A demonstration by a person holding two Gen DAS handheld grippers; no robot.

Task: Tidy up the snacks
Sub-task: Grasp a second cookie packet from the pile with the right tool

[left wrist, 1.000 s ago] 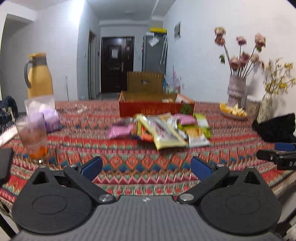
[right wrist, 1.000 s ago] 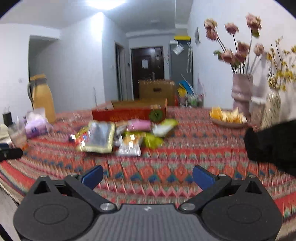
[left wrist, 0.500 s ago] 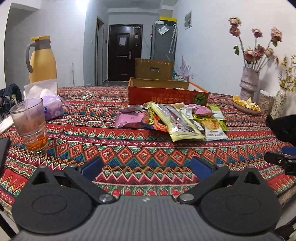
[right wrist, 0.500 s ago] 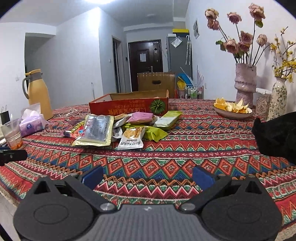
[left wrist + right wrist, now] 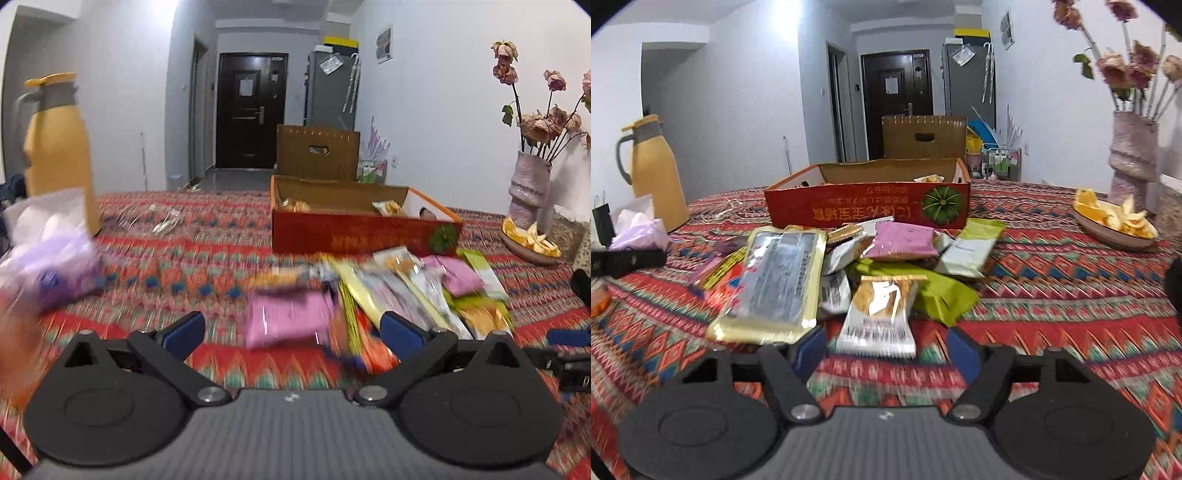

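A pile of snack packets lies on the patterned tablecloth in front of an open red cardboard box [image 5: 364,229] [image 5: 868,208] that holds a few snacks. My left gripper [image 5: 291,332] is open, just before a pink packet [image 5: 288,319] at the pile's left. My right gripper [image 5: 886,349] is open, its fingers either side of the near end of a white and orange packet [image 5: 881,314]. A large gold and silver packet [image 5: 779,278] lies left of it, a pink packet [image 5: 901,245] and green packets [image 5: 971,245] behind.
A yellow thermos jug [image 5: 55,147] [image 5: 655,173] and a tissue pack [image 5: 48,251] stand at the left. A plate of orange peel [image 5: 1115,225] and a vase of dried roses [image 5: 1134,155] stand at the right. A brown box [image 5: 317,151] stands behind the table.
Both grippers have moved forward over the table toward the snack pile. The right gripper's fingers have narrowed somewhat. The left view is now blurred by motion.
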